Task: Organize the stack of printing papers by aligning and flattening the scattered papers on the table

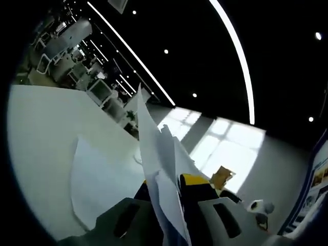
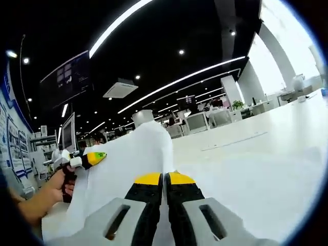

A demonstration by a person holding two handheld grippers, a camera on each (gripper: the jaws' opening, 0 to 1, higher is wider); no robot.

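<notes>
Both grippers are clenched on the papers (image 2: pixel 128 164): right gripper (image 2: pixel 164 179) at one edge, left gripper (image 1: pixel 166 187) at the opposite edge. The white table (image 2: pixel 256 154) beyond is wide and free.

White papers (image 1: pixel 159 154), white table (image 2: pixel 266 154), black claws tipped yellow (image 2: pixel 164 179), grey claw bases.

This is a large open-plan office. Long strip lights (image 2: pixel 174 82) and small spotlights run across a dark ceiling (image 2: pixel 154 41). Far across the white table (image 2: pixel 266 154), rows of desks carry computer monitors (image 2: pixel 197 122), with a potted plant (image 2: pixel 237 104) beside them. Tall bright windows (image 1: pixel 225 146) line one wall, and posters (image 2: pixel 13 143) cover another.
</notes>
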